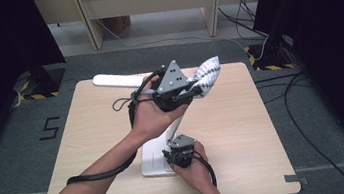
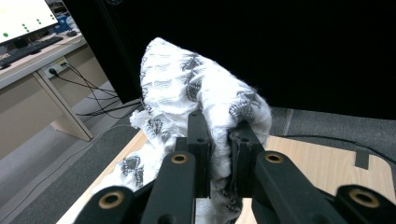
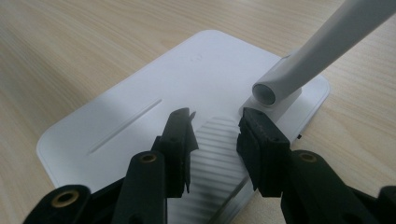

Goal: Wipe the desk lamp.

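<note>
The cloth (image 1: 207, 74), white with grey patterning, hangs bunched in the air over the far part of the wooden table (image 1: 245, 132) in the high view, clamped by the left gripper (image 1: 194, 90); the right gripper (image 1: 178, 151) sits low on the base of a white desk lamp (image 1: 152, 162). In the left gripper view the jaws pinch a fold of the cloth (image 2: 187, 88). In the right gripper view the right gripper (image 3: 215, 135) stands parted above the lamp base (image 3: 140, 93), seemingly grasping nothing, beside the lamp's stem (image 3: 322, 42).
</note>
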